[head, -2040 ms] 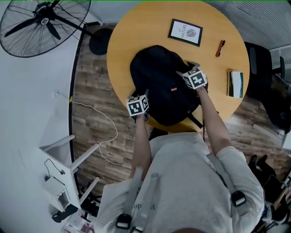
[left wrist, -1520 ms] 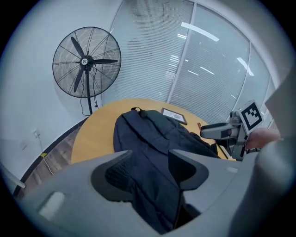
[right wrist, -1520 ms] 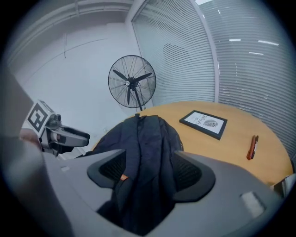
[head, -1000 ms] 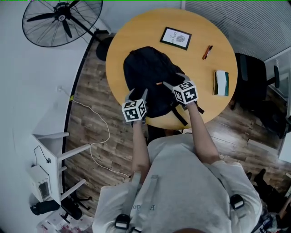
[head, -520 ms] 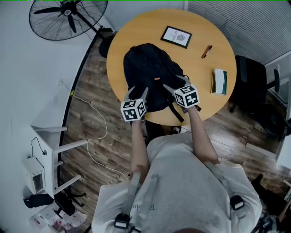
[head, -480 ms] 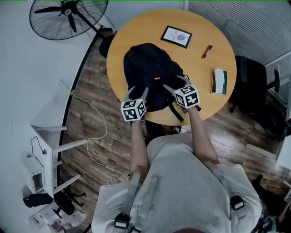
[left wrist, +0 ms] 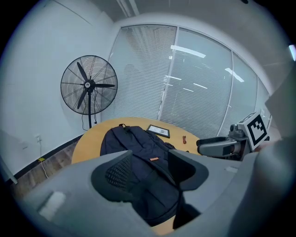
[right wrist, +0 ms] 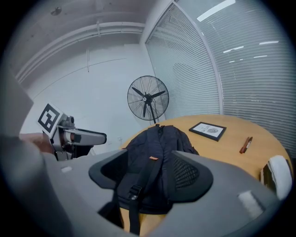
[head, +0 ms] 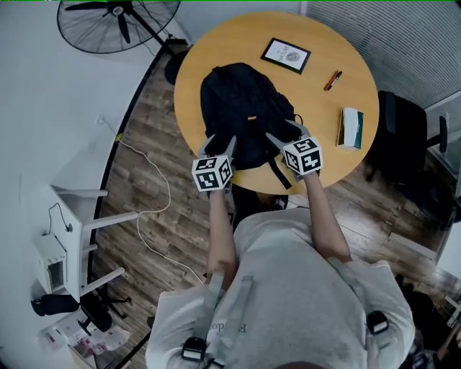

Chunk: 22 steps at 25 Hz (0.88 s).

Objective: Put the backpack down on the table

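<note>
The black backpack lies flat on the round wooden table, with a strap hanging over the near edge. My left gripper hovers at the pack's near left corner with its jaws wide apart and nothing between them. My right gripper hangs over the near right side; its jaws are closing, and the pads grip nothing. In the left gripper view the backpack lies beyond the left gripper. The right gripper view shows the backpack and its strap past the right gripper.
A framed picture, a pen and a book lie on the table's far and right parts. A standing fan is at the back left. A dark chair stands right of the table. A cable runs over the floor.
Both grippers have drawn back from the backpack towards the person and now hang just off its near end. The backpack stays lying on the table.
</note>
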Tool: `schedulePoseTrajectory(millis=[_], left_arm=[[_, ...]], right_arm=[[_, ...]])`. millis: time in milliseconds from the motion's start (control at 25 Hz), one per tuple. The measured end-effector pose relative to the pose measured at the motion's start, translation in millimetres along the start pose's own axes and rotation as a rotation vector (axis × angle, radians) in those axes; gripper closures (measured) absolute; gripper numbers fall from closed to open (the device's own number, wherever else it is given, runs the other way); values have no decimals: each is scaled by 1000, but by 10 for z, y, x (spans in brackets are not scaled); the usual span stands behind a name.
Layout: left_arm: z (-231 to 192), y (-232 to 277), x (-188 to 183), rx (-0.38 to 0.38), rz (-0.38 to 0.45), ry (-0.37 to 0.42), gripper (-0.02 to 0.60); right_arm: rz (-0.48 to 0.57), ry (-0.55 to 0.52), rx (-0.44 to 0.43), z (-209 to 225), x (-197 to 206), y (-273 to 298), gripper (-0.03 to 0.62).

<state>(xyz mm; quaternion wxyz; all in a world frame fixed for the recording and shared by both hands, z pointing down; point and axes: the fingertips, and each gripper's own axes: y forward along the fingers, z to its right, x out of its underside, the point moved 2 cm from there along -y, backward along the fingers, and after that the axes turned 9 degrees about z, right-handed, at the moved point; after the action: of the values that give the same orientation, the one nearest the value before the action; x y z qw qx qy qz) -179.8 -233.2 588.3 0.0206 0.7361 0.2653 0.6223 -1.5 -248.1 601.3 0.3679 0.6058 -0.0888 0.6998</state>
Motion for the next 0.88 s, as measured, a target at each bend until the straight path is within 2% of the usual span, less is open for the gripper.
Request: schedulePoseTrajectory(millis=[360,800,880], left_arm=[[16,-46,-4,-4,10,5,391],[14,-80,-109,-9,37,34,571],[4,-87,-126,-11,42,36,583]], right_arm=[[3,-9,2,-43,16,-39,354],[42,-5,28,-30,-77,-90,474],[46,-4,32,-20,-90,-98,500]])
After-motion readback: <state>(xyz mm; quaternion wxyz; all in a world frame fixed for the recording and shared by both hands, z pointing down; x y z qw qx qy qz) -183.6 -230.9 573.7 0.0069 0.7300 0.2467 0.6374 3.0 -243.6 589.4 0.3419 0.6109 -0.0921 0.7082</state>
